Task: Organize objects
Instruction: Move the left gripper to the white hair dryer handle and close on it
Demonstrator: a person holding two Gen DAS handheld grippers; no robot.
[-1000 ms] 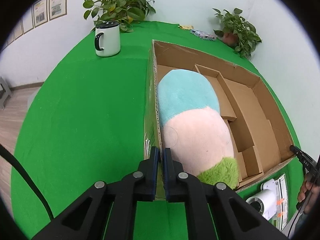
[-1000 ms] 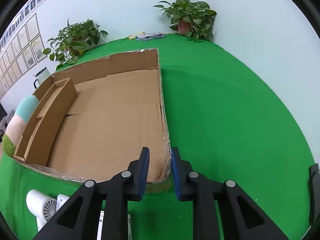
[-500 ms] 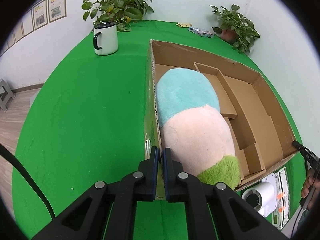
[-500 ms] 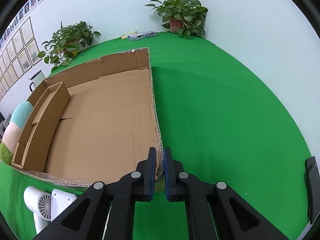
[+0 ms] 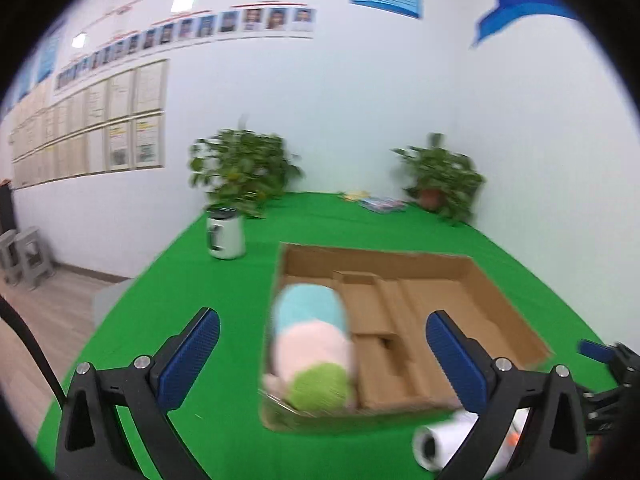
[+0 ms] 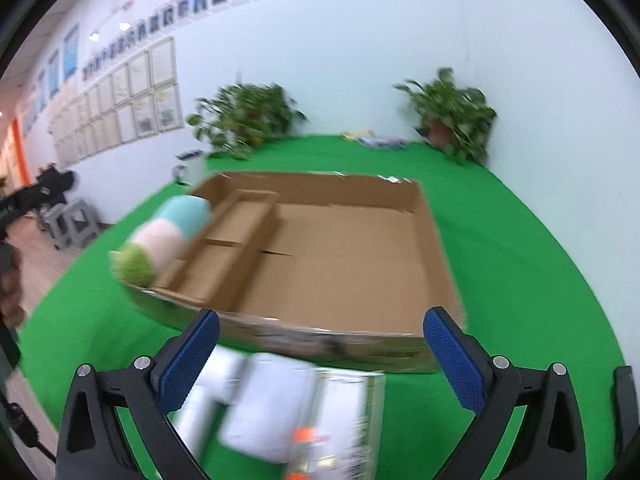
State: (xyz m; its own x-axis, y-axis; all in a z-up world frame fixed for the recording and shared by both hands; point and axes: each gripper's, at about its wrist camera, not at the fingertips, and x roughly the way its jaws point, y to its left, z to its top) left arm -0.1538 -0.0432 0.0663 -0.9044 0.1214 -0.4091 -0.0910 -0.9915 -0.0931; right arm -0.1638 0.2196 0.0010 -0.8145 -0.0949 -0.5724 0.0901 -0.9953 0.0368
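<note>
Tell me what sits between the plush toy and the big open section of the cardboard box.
Two narrow cardboard divider compartments separate the plush toy from the open section; the right wrist view shows it best.

Lighting: bright, even, indoor; ceiling lamps reflect as small glare spots high on the wall [image 5: 182, 0]. Shadows: faint, soft. Colour: the green surface [image 5: 200, 280] reads saturated. Distortion: strong fisheye, black vignette at all corners, wall frames bent into arcs. Blur: motion smear in both views; plush toy [image 5: 310, 354], cardboard box [image 6: 340, 248] and plants [image 6: 244, 120] are soft, white appliance [image 6: 264, 404] heaviest. Sharpest: each hand-held gripper's blue pads [image 5: 188, 362].
</note>
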